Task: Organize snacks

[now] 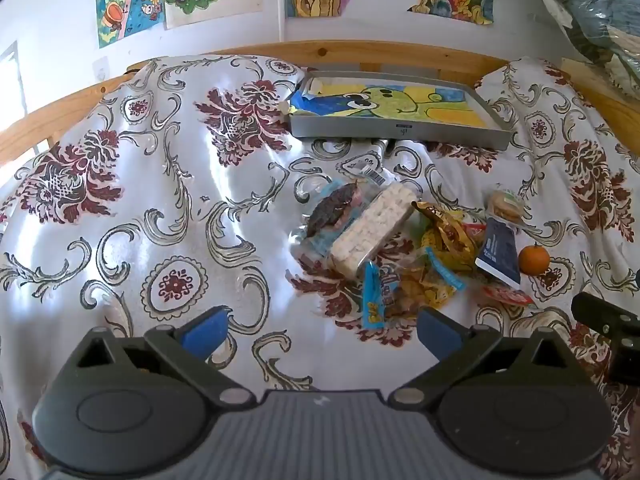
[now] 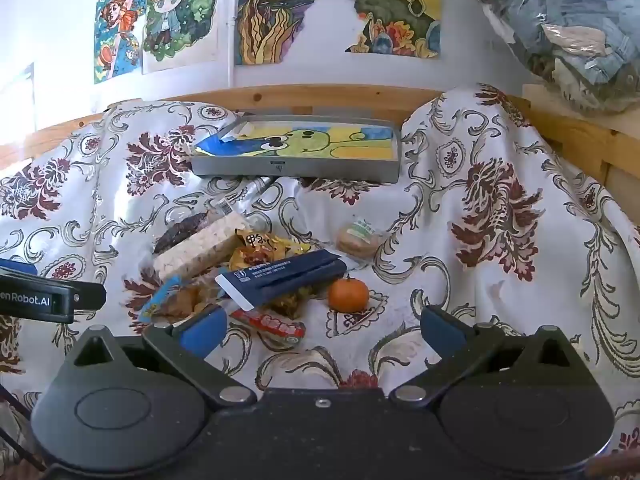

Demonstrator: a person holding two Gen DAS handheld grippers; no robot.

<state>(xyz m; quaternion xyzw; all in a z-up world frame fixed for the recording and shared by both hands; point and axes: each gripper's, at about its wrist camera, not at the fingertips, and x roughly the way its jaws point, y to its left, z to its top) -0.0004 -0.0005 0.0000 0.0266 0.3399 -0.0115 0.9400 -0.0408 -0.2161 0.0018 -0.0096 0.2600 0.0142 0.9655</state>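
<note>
- Near the middle of the floral white bedcover, a heap of crinkly wrapped snacks lay before the grey metal tray.
- The left gripper and right gripper gaped wide, empty.
- The packets looked light and slippery; pinching a sealed edge seemed safest.

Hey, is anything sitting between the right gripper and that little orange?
Nothing visible. The open right gripper faces the orange across bare floral cloth. The red packet and dark blue packet lie just left of that line.
</note>
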